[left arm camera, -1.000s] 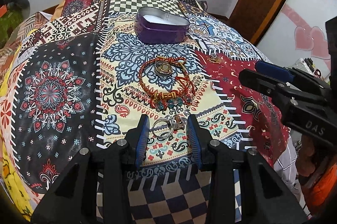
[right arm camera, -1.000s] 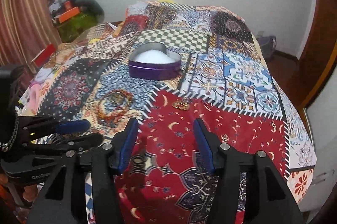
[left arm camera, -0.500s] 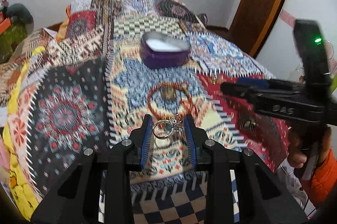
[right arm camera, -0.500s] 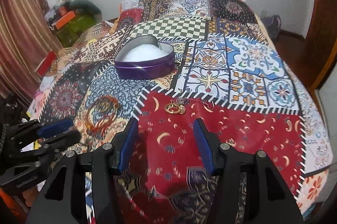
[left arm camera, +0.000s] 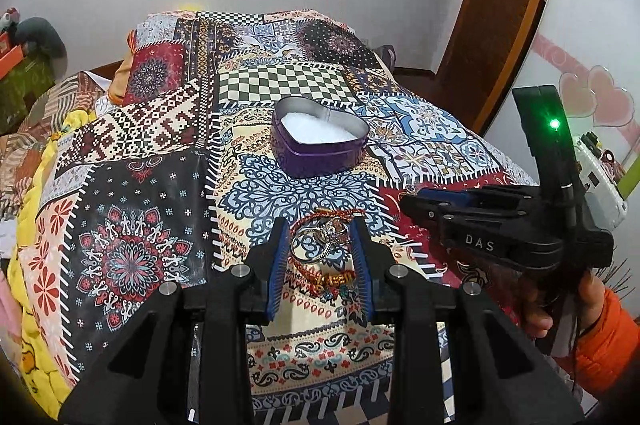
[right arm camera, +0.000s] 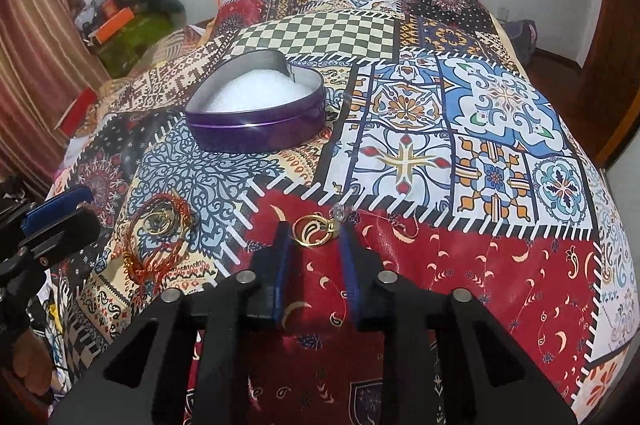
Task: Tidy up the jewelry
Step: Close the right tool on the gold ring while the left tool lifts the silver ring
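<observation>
While right gripper [left arm camera: 416, 199] reads "DAS"

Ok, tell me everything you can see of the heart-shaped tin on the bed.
The heart-shaped tin is a shallow, lidless metal box with a glossy purple outer wall, a thin pale line near its base and a bare silvery inner rim. White padding, foam by its look, fills the inside; no jewelry shows in it. It sits flat and upright on the patchwork bedspread, just in front of the checkered patch, beyond the bracelet and rings. Nothing else touches it; neither gripper is near it.
</observation>
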Demonstrator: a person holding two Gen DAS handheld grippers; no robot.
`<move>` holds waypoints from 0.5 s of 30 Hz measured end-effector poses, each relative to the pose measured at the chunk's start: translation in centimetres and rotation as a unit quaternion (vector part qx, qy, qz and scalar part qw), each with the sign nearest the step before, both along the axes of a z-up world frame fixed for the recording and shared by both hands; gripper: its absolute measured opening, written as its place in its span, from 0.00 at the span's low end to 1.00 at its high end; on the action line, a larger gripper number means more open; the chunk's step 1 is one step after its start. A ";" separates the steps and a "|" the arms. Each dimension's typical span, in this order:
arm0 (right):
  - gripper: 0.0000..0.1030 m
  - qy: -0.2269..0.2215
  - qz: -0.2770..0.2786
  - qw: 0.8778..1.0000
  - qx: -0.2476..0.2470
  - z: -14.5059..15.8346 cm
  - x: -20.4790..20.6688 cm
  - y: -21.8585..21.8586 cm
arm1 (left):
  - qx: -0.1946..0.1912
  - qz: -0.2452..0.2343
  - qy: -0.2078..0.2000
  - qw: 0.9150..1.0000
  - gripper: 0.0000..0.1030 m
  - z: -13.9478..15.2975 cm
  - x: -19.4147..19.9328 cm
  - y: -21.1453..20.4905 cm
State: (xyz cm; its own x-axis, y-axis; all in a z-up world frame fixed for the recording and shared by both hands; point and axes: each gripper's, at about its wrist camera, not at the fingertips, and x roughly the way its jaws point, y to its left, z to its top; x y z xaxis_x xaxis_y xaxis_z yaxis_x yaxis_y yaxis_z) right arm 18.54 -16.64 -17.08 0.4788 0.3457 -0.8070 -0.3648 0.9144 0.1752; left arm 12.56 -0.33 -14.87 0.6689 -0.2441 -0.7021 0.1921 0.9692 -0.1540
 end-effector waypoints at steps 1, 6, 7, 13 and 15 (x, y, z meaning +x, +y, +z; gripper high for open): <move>0.19 -0.001 0.001 1.000 -0.001 0.0 0.1 0.1 | 0.000 0.000 -0.001 1.000 0.29 0.0 0.0 0.0; 0.08 -0.007 0.005 1.000 -0.007 0.4 -0.1 0.3 | 0.000 0.004 -0.008 1.000 0.29 0.4 0.0 0.1; 0.08 -0.008 0.008 1.000 -0.005 0.5 -0.1 0.3 | 0.000 0.005 -0.010 1.000 0.29 0.5 0.0 0.1; 0.31 -0.021 0.023 0.999 -0.028 1.2 -1.2 0.8 | -0.002 0.010 -0.010 1.000 0.29 0.4 0.0 0.5; 0.46 -0.021 0.020 0.999 -0.033 1.0 -0.8 1.0 | -0.002 0.012 -0.009 1.000 0.29 0.3 0.0 0.6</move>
State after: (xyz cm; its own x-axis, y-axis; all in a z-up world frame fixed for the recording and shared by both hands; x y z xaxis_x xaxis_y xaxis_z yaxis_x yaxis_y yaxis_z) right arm 17.74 -15.64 -16.09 0.4995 0.3122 -0.8081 -0.4073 0.9079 0.0991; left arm 12.55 0.23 -14.55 0.6872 -0.2305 -0.6889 0.1706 0.9730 -0.1553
